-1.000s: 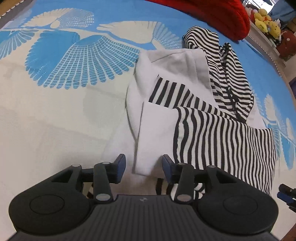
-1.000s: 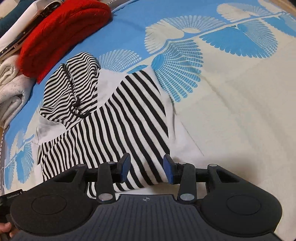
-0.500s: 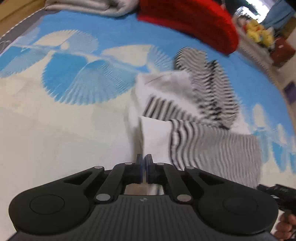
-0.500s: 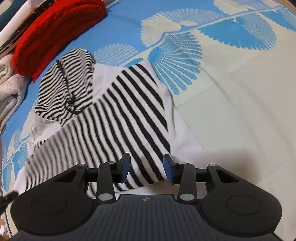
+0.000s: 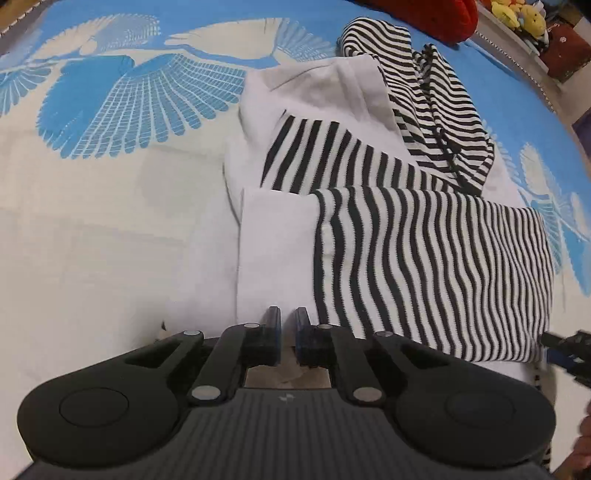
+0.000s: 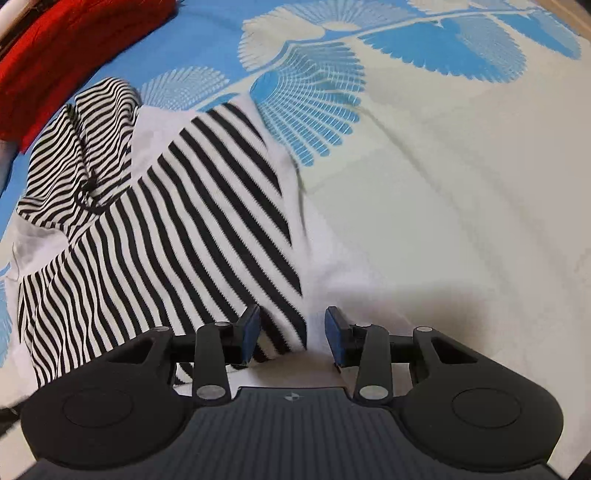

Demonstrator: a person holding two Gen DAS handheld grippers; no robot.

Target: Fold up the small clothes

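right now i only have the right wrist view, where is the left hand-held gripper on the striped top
observer: The left hand-held gripper is at the near edge of the white panel of the striped top, jaws a narrow gap apart.
operator: is it gripping cloth
observer: White cloth shows in that gap; whether it is pinched I cannot tell.
operator: anything beyond the red knit
observer: Yellow plush toys on a ledge.

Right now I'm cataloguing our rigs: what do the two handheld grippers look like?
Both match: the left gripper and right gripper have matte black ribbed bodies, round side discs, silver pivot pins, a small centre logo, and black linkage fingers with blue pads. No cables visible.
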